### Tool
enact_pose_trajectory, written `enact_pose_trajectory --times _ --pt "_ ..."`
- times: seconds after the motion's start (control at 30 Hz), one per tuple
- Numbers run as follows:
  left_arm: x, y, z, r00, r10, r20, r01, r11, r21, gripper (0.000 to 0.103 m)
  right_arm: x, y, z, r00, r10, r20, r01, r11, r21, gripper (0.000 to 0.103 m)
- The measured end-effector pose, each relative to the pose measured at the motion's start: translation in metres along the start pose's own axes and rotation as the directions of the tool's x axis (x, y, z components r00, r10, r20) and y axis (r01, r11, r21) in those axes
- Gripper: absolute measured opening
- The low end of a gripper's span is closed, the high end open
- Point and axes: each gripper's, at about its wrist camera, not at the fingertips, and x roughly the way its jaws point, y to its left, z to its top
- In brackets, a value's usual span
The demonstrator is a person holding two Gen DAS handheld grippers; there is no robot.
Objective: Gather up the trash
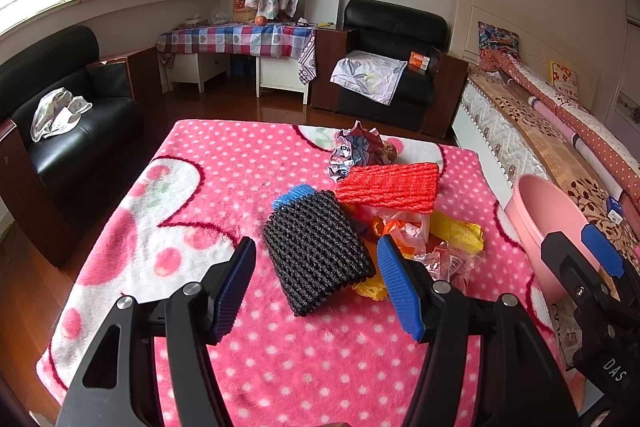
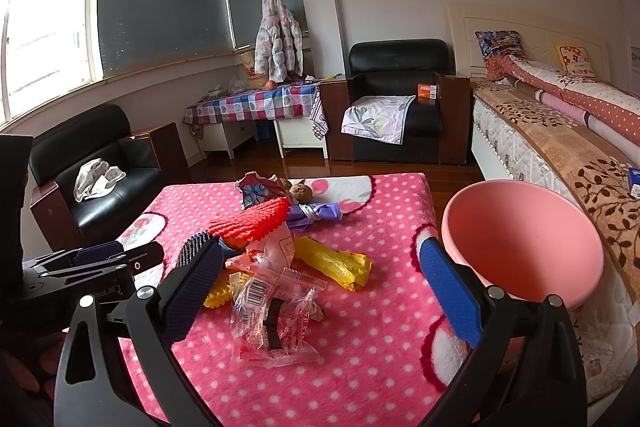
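A trash pile lies on the pink polka-dot blanket (image 1: 224,163). It holds a black foam net (image 1: 316,247), a red foam net (image 1: 388,187), a yellow wrapper (image 2: 332,263), clear plastic wrappers (image 2: 276,315) and crumpled paper (image 1: 360,147). My left gripper (image 1: 316,279) is open, its jaws on either side of the black net's near end, just above it. My right gripper (image 2: 320,287) is open and empty above the clear wrappers. A pink basin (image 2: 524,243) stands at the table's right edge, empty inside.
A bed (image 2: 560,131) runs along the right, close to the basin. Black armchairs stand at the left (image 1: 68,131) and at the far wall (image 1: 392,63). A checkered-cloth side table (image 1: 240,43) stands at the back. The right gripper also shows in the left wrist view (image 1: 592,259).
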Motion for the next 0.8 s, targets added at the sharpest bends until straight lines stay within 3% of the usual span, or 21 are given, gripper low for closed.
enact_pose_trajectory --times 0.53,0.8 --pt "-0.003 0.004 -0.004 1.000 -0.013 0.015 0.013 1.000 0.005 0.063 -0.002 -0.004 -0.003 1.000 0.009 -0.011 -0.009 1.000 0.009 0.099" --pt "-0.007 0.033 -0.005 0.999 -0.043 0.017 0.044 0.999 -0.018 0.063 -0.001 -0.015 -0.010 0.999 0.012 -0.034 -0.011 1.000 0.024 0.099"
